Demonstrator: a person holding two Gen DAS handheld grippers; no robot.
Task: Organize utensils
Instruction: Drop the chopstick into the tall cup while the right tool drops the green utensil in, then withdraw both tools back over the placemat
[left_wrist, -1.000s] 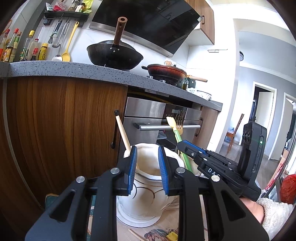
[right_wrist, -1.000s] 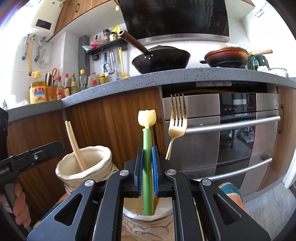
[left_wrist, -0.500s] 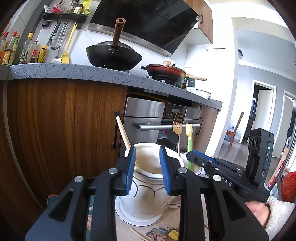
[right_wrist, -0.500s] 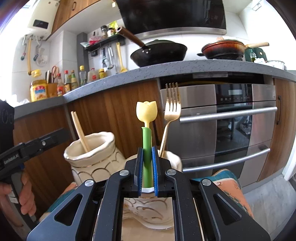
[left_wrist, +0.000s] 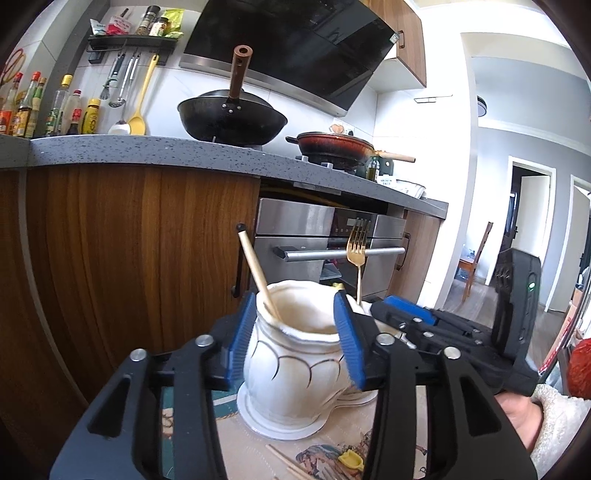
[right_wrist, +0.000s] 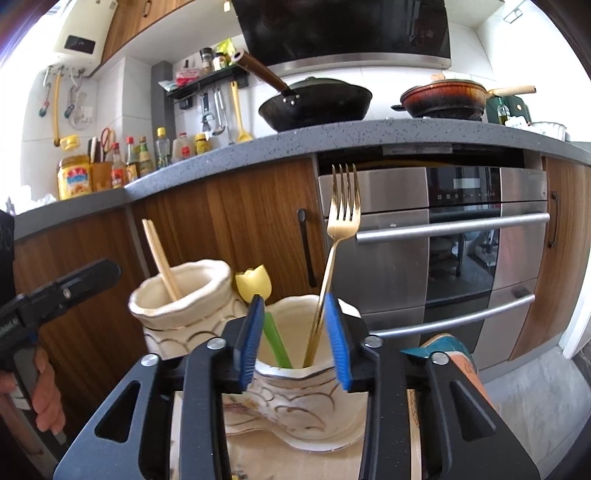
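Two white ceramic holders stand side by side on a mat. In the right wrist view the near holder (right_wrist: 295, 391) holds a gold fork (right_wrist: 341, 236) and a green utensil with a yellow tulip end (right_wrist: 255, 284), which leans left. My right gripper (right_wrist: 293, 343) is open just above that holder's rim, empty. The left holder (right_wrist: 184, 306) holds wooden chopsticks (right_wrist: 159, 254). In the left wrist view my left gripper (left_wrist: 295, 336) is open with its fingers on either side of the chopstick holder (left_wrist: 295, 369); whether they touch it I cannot tell.
Loose chopsticks (left_wrist: 291, 463) and a small yellow piece (left_wrist: 351, 459) lie on the patterned mat in front. Wooden cabinets (left_wrist: 129, 258) and a steel oven (right_wrist: 461, 240) stand close behind. A wok (left_wrist: 232, 118) and a pan (left_wrist: 336, 147) sit on the counter above.
My right gripper lowered the green tulip utensil into the near holder and opened, letting it go; it now leans left. My left gripper opened wider around the chopstick holder.
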